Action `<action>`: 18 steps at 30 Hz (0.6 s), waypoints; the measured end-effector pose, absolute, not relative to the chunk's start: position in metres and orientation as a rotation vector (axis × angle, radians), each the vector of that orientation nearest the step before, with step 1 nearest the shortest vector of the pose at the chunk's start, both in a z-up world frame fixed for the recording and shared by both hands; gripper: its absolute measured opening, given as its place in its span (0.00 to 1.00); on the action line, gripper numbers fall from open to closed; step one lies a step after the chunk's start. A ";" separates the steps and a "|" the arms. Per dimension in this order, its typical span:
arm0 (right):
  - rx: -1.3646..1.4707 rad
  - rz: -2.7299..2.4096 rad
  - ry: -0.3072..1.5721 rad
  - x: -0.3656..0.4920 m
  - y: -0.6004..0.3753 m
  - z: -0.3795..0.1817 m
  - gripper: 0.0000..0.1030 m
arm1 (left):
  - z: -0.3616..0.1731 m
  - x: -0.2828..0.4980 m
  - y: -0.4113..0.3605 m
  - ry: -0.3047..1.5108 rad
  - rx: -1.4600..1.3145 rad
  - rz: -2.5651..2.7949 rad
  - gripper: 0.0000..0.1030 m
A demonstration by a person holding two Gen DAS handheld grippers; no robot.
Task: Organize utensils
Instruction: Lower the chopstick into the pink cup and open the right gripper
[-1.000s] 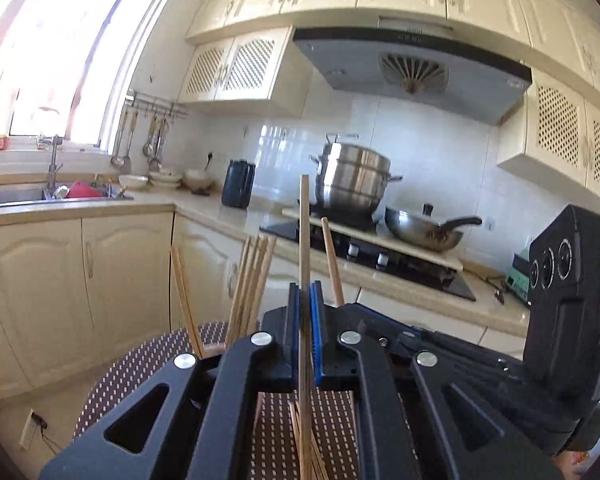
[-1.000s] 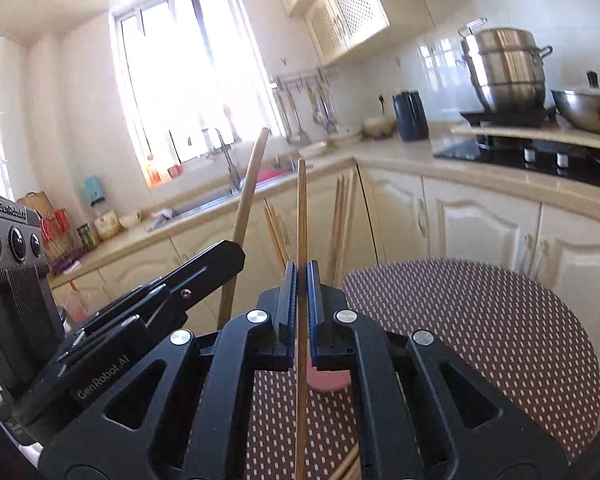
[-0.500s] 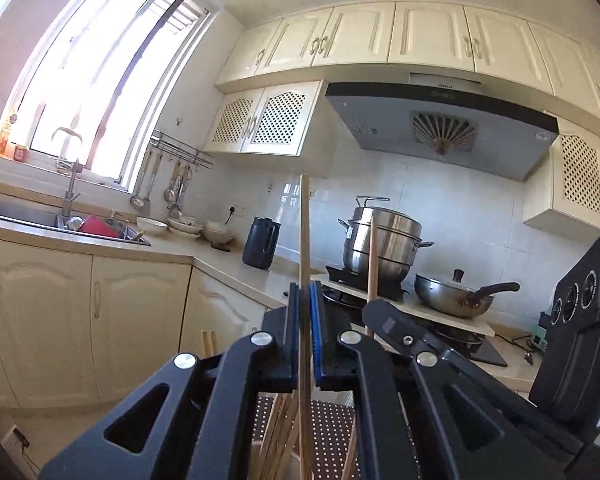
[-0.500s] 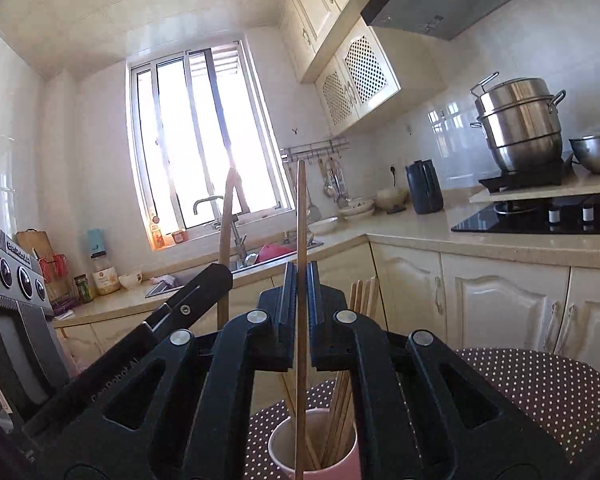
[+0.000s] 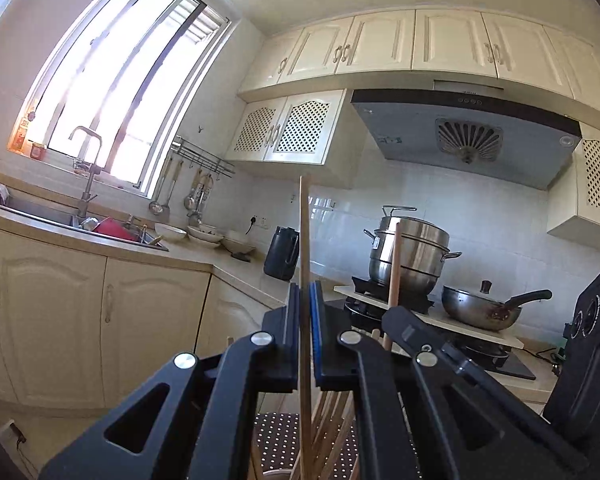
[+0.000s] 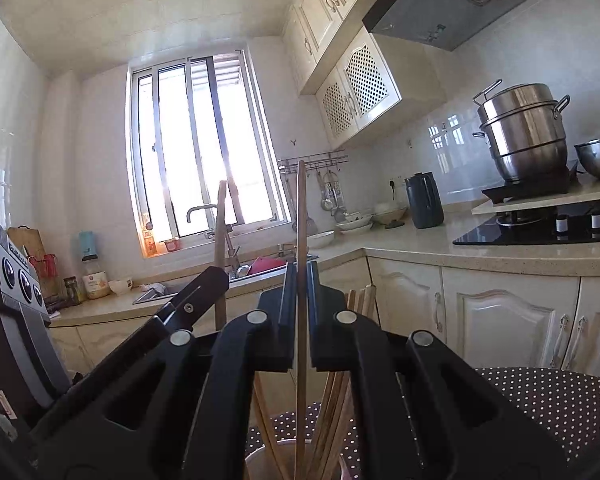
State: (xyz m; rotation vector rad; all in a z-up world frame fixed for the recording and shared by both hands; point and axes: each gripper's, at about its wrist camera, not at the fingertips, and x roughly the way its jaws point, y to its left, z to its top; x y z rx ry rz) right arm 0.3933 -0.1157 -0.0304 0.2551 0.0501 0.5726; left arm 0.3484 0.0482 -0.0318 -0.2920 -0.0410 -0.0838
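My left gripper [image 5: 305,300] is shut on a wooden chopstick [image 5: 305,240] that stands upright, its lower end down among several chopsticks in a cup [image 5: 276,474] at the bottom edge. My right gripper [image 6: 300,284] is shut on another upright chopstick [image 6: 300,216], its lower end inside the pink cup [image 6: 260,462] with several other chopsticks [image 6: 340,400]. The right gripper's chopstick [image 5: 394,272] and body [image 5: 480,380] show at the right of the left wrist view. The left gripper's chopstick [image 6: 220,240] and body [image 6: 140,340] show at the left of the right wrist view.
The cup stands on a round dark dotted table [image 6: 560,400]. Behind are cream cabinets [image 5: 60,320], a sink with tap [image 5: 86,200], a black kettle [image 5: 281,254], a steel steamer pot [image 5: 410,256] and a pan [image 5: 480,308] on the stove.
Both grippers have tilted upward with their chopsticks still held. The views have swung from the table toward the cabinets and ceiling, and the cup has dropped to the bottom edge.
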 end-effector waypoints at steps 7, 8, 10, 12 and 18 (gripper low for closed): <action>0.240 0.582 0.076 0.387 -0.120 -0.039 0.05 | -0.038 0.346 0.055 -0.036 -0.313 -0.072 0.05; 0.236 0.582 0.076 0.386 -0.120 -0.039 0.05 | -0.035 0.344 0.057 -0.045 -0.320 -0.077 0.05; 0.231 0.580 0.071 0.383 -0.123 -0.040 0.05 | -0.030 0.338 0.057 -0.082 -0.320 -0.070 0.05; 0.242 0.581 0.074 0.383 -0.126 -0.040 0.05 | -0.025 0.335 0.056 -0.113 -0.310 -0.066 0.05; 0.250 0.587 0.083 0.387 -0.129 -0.046 0.05 | -0.028 0.337 0.045 -0.161 -0.261 -0.026 0.05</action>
